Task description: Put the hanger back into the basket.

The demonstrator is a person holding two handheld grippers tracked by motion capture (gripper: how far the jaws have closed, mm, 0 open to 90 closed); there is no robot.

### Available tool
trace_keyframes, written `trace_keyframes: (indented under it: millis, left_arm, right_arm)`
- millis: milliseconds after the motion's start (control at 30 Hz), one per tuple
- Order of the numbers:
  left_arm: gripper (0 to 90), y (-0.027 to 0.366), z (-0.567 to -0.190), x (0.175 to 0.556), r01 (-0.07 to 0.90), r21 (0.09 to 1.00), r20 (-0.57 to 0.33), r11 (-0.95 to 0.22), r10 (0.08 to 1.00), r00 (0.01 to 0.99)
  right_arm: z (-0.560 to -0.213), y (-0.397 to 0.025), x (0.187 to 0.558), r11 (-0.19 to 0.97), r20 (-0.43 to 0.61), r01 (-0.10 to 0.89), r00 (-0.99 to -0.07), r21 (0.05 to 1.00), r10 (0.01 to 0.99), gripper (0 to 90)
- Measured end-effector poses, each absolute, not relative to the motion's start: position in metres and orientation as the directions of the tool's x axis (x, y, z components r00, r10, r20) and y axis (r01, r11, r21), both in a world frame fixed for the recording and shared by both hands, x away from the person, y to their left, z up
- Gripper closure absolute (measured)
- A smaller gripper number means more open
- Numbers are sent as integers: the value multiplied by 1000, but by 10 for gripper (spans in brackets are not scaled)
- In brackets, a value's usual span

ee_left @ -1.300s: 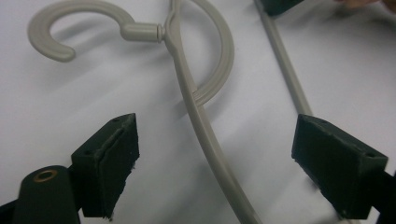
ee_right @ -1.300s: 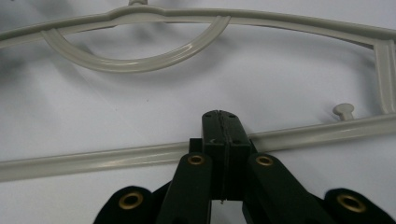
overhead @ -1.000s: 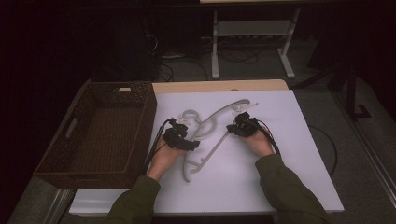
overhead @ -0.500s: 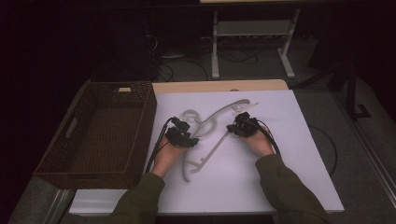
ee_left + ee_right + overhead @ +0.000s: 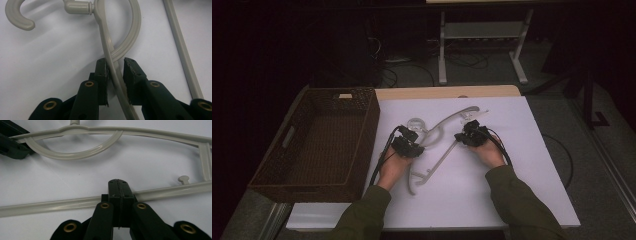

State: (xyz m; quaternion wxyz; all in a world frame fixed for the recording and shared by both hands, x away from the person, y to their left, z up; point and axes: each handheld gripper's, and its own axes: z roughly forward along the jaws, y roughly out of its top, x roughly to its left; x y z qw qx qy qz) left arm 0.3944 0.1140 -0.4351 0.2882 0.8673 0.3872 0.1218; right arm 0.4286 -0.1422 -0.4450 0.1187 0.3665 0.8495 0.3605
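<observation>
Since the hanger (image 5: 439, 150) looks light, stiff and slick, the left hand-held gripper (image 5: 115, 68), spread, straddles its shoulder while the right hand-held gripper (image 5: 119, 185), pressed together, rests at its bar.

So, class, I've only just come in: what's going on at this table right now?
A person is working on a pale plastic hanger lying flat on the white table, a gripper in each hand. The left gripper is open, its jaws on either side of the hanger's arm near the hook. The right gripper looks shut over the hanger's straight bottom bar. A wicker basket sits to the left.
</observation>
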Motion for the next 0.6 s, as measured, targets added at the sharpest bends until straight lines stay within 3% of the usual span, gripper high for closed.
trace_keyframes:
  millis: [600]
  left_arm:
    - [818,121,-432,397,622,607,12,-494,789,615]
  right_arm:
    - [-431,-134,419,471,50,483,-735,738,676,896]
